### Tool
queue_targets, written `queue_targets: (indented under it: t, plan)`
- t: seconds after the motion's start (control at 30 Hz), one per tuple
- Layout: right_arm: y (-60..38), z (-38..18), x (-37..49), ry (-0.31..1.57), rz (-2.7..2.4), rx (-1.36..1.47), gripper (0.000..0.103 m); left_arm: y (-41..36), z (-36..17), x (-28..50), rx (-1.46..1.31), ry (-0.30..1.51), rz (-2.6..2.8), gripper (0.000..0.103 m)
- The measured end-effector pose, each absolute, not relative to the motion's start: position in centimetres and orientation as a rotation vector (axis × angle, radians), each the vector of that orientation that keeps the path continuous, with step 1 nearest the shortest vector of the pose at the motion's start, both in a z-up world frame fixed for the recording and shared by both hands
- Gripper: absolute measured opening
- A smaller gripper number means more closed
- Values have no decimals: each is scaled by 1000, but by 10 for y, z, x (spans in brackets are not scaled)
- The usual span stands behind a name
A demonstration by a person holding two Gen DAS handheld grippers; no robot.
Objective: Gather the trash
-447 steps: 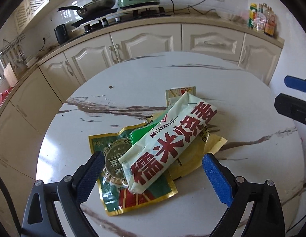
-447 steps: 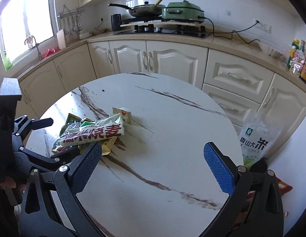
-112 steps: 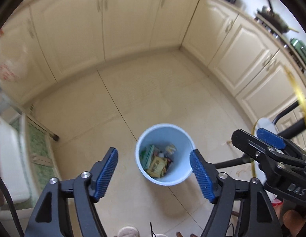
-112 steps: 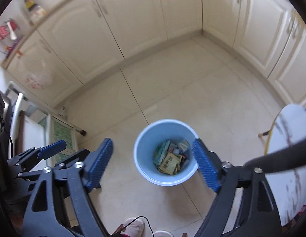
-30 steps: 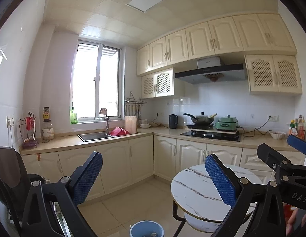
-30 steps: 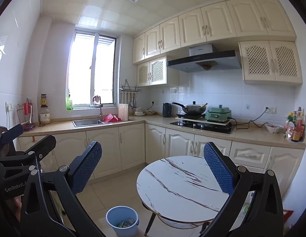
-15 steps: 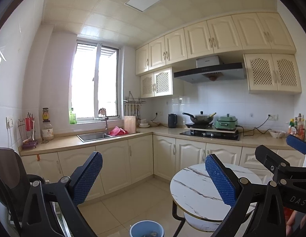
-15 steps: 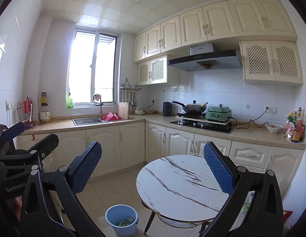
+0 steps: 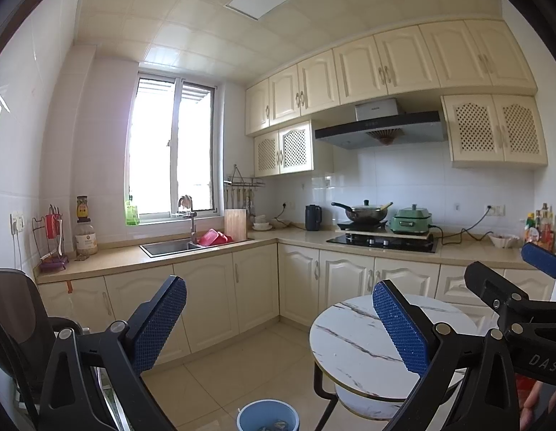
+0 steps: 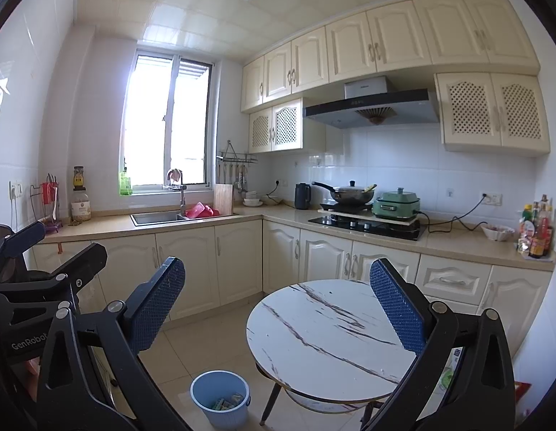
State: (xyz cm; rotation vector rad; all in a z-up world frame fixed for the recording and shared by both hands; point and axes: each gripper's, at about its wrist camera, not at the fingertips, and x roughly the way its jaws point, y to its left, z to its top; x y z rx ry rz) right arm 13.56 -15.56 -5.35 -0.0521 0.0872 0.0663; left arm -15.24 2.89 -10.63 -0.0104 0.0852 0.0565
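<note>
Round worktop (image 10: 324, 327) showed no trash left. Wrappers (image 10: 223, 404) lay in blue bin (image 10: 220, 395) on floor beside it. Left gripper (image 9: 278, 327) and right gripper (image 10: 278, 305) both wide, empty, raised. Task looked finished.

Both wrist views level, side by side, far; share table (image 9: 353, 341) (image 10: 314, 327).
</note>
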Motion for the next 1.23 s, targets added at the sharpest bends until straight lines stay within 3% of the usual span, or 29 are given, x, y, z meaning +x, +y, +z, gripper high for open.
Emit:
queue_targets:
  t: [1.23]
  plan:
    - [-157, -58, 139, 100, 63, -52, 103, 51, -102, -142, -11, 93, 37, 102]
